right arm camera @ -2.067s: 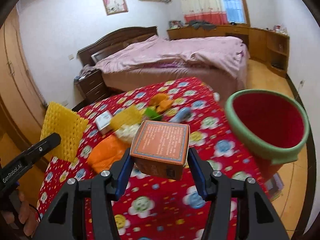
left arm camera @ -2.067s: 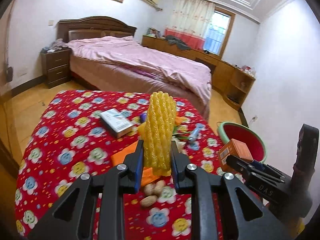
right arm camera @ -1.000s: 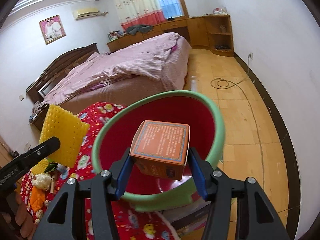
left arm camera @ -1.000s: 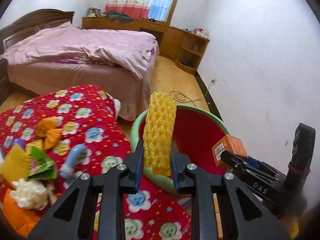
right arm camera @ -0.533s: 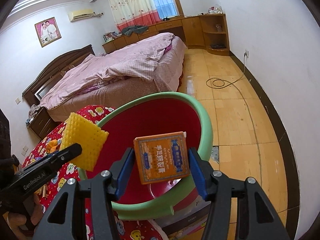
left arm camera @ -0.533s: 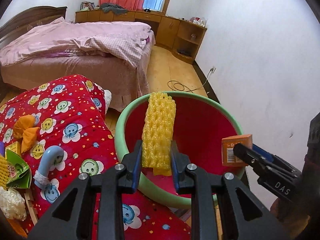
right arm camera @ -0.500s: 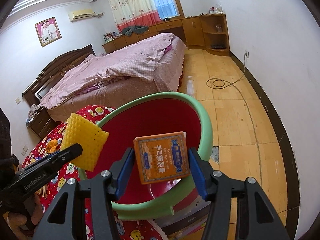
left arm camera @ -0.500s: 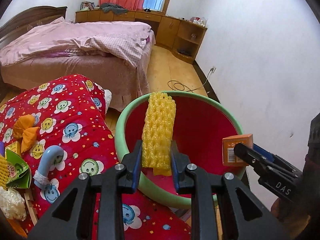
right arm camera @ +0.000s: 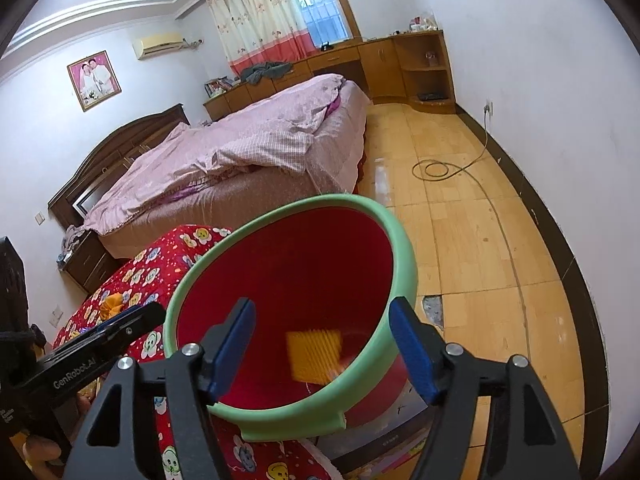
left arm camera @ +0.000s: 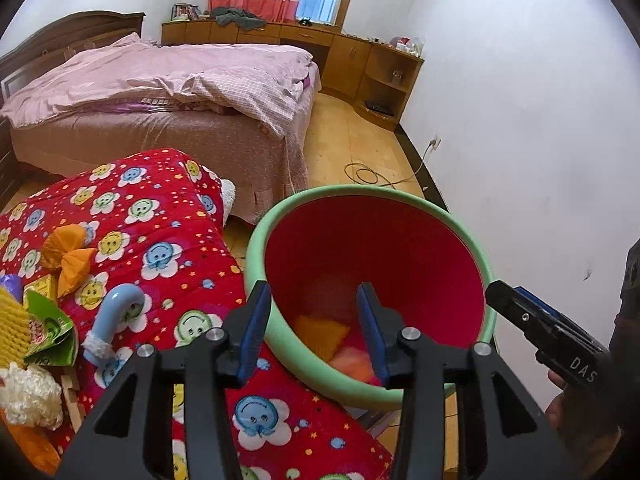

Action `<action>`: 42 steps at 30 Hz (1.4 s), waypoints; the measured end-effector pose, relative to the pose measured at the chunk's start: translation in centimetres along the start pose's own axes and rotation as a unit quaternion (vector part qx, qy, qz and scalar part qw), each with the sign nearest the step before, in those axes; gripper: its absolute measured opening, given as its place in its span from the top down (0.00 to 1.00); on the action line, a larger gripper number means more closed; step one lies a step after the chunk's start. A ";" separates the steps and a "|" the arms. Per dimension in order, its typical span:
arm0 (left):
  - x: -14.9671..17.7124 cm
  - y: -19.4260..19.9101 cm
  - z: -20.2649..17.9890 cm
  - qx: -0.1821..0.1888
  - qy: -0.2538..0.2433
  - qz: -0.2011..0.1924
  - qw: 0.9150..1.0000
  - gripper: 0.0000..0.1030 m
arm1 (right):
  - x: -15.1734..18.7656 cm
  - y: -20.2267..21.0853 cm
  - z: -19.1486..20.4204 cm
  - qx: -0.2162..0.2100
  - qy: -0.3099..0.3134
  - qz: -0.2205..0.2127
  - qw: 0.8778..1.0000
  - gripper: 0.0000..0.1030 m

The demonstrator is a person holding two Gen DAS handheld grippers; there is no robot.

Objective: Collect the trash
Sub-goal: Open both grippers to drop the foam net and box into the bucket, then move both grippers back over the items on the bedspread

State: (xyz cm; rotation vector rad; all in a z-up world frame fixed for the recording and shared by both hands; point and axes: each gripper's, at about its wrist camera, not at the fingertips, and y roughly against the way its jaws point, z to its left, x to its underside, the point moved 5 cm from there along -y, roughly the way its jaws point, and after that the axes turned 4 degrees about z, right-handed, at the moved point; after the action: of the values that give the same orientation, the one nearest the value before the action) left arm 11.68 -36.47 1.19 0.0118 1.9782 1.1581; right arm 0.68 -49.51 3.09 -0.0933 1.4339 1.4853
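Observation:
The bin, red inside with a green rim [left arm camera: 360, 193], stands beside the table, just below both grippers. My left gripper [left arm camera: 314, 328] hangs over its near edge, jaws opening, with nothing between the blue pads. Below it, the yellow foam net [left arm camera: 318, 334] lies at the bottom of the bin, next to a pinkish-orange piece [left arm camera: 352, 362]. My right gripper [right arm camera: 324, 345] is over the bin rim [right arm camera: 405, 248], jaws opening and empty. A blurred orange-yellow square [right arm camera: 314, 356] shows inside the bin beneath it; I cannot tell whether it is the orange box.
The table with the red flowered cloth [left arm camera: 160, 216] is left of the bin. It holds a blue curved tube [left arm camera: 116, 312], orange paper [left arm camera: 68, 260], a green wrapper [left arm camera: 48, 332] and a white wad [left arm camera: 28, 396]. Behind stands a bed [left arm camera: 160, 92]; a white wall [left arm camera: 520, 140] lies right.
Both grippers have opened over the bin. The yellow foam net has left the left jaws and the orange box has left the right jaws. Neither hand has shifted much.

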 end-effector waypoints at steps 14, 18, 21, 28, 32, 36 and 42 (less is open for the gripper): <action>1.3 6.1 2.7 -0.018 0.038 -0.021 0.999 0.57 | 1.0 3.4 3.3 -0.024 0.020 -0.011 0.999 0.26; 2.1 8.3 4.4 -0.038 0.049 -0.028 0.998 0.57 | 1.6 4.1 4.4 -0.033 0.025 -0.010 0.999 0.25; 2.8 9.6 5.7 -0.050 0.060 -0.033 0.996 0.57 | 2.2 4.5 5.6 -0.041 0.031 -0.007 0.999 0.25; 3.5 12.6 9.8 -0.088 0.096 -0.045 0.991 0.56 | 3.2 4.4 8.9 -0.064 0.051 0.002 0.997 0.22; 3.8 14.1 12.6 -0.113 0.119 -0.053 0.985 0.56 | 3.4 4.0 11.2 -0.077 0.067 0.008 0.995 0.21; 4.1 15.1 15.7 -0.134 0.147 -0.056 0.979 0.49 | 3.5 3.3 13.5 -0.092 0.080 0.014 0.993 0.20; 4.7 16.3 20.4 -0.175 0.186 -0.059 0.965 0.48 | 3.7 1.9 16.5 -0.103 0.095 0.024 0.990 0.20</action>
State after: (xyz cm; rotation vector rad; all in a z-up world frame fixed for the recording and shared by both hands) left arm 15.78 -10.60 5.16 -0.5350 2.0257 1.4976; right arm 6.88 -34.11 6.69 -0.3387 1.4354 1.6988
